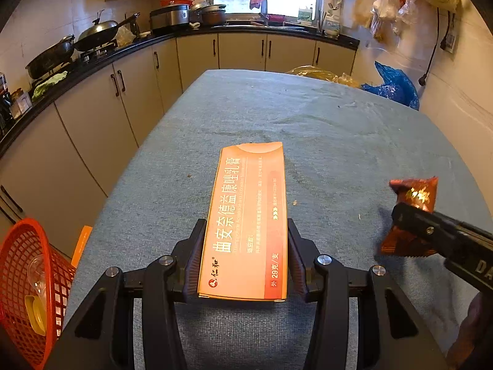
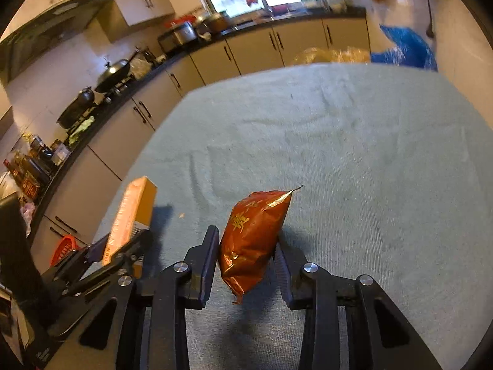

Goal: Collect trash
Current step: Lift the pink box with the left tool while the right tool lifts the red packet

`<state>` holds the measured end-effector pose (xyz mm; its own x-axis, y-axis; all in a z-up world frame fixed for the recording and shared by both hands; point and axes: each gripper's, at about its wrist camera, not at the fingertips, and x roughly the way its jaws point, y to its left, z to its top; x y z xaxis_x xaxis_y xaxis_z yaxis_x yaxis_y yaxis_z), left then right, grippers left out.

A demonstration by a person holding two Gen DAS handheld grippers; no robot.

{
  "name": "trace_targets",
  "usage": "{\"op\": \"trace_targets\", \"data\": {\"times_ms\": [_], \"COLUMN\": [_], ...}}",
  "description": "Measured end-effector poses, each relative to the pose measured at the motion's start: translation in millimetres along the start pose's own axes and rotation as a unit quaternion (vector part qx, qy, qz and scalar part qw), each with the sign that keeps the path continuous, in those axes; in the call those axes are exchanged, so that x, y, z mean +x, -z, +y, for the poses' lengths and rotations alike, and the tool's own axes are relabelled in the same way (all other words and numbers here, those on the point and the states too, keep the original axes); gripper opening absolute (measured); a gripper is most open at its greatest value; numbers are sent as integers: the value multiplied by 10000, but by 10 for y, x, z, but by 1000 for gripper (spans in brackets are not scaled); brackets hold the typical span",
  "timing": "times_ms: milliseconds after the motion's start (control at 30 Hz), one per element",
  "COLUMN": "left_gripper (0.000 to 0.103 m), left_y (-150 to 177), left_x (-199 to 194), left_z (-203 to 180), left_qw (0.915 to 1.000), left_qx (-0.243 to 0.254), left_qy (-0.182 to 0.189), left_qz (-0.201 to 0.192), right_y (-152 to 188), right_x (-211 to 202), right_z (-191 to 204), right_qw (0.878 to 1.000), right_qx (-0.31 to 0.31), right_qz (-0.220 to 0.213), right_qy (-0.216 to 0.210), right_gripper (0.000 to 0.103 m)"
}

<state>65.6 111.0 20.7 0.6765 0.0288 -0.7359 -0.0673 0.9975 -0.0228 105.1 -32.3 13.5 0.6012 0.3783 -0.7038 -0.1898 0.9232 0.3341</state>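
My left gripper (image 1: 245, 231) is shut on a long orange medicine box (image 1: 246, 222), held flat above the blue-grey tablecloth (image 1: 323, 129). The box also shows in the right wrist view (image 2: 129, 215), at the left. My right gripper (image 2: 248, 240) is shut on a red-orange foil snack packet (image 2: 251, 234), lifted off the cloth. The packet also shows in the left wrist view (image 1: 411, 215), at the right, held by the right gripper (image 1: 403, 215). A red mesh basket (image 1: 18, 277) stands below the table's left edge with clear plastic trash in it.
Kitchen counter (image 1: 92, 58) with woks and pots runs along the left and far walls. A blue plastic bag (image 1: 397, 86) and a yellow bag (image 1: 320, 74) lie at the table's far right edge. Small crumbs (image 1: 189, 176) dot the cloth.
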Motion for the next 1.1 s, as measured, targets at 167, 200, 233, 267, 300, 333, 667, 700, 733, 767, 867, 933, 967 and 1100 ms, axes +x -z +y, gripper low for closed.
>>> {"op": "trace_targets", "data": {"times_ms": [167, 200, 233, 267, 300, 333, 667, 700, 733, 767, 867, 933, 967, 1100], "left_gripper": [47, 47, 47, 47, 47, 47, 47, 47, 47, 47, 47, 47, 47, 47], "left_y": [5, 7, 8, 11, 12, 10, -2, 2, 3, 3, -2, -3, -5, 20], "left_x": [-25, -28, -26, -25, -25, -23, -26, -31, -34, -35, -45, -91, -117, -288], "left_z": [-18, -19, -28, -35, -39, -38, -50, -52, -57, -61, -55, -56, -61, -73], "left_qw": [10000, 10000, 10000, 10000, 10000, 10000, 9999, 9999, 9999, 9998, 9998, 9995, 9992, 9983], "left_qx": [8, 14, 23, 37, 46, 50, 35, 39, 45, 52, 38, 43, 63, 131], "left_qy": [-20, -26, -33, -38, -40, -36, -94, -106, -124, -144, -166, -261, -308, -430], "left_qz": [-44, -51, -53, -53, -51, -47, -79, -88, -101, -109, -111, -191, -227, -365], "right_y": [16, 6, 6, 7, 16, 18, 21, 20, 19, 19, 16, 30, 21, 55], "right_x": [-82, -86, -90, -94, -108, -113, -144, -150, -156, -164, -186, -224, -241, -430], "right_z": [50, 58, 65, 68, 64, 74, 65, 59, 53, 51, 51, 73, 64, 112], "right_qw": [9997, 9997, 9997, 9997, 9997, 9997, 9996, 9996, 9995, 9995, 9995, 9994, 9993, 9989], "right_qx": [-144, -159, -158, -158, -163, -175, -188, -175, -167, -161, -122, -113, -96, -84], "right_qz": [-179, -197, -200, -188, -183, -184, -231, -242, -252, -269, -301, -340, -352, -466], "right_qy": [11, 25, 16, -23, -46, -47, -23, -21, -23, -19, -3, 9, 11, -38], "right_gripper": [37, 37, 37, 37, 37, 37, 37, 37, 37, 37, 37, 37, 37, 37]}}
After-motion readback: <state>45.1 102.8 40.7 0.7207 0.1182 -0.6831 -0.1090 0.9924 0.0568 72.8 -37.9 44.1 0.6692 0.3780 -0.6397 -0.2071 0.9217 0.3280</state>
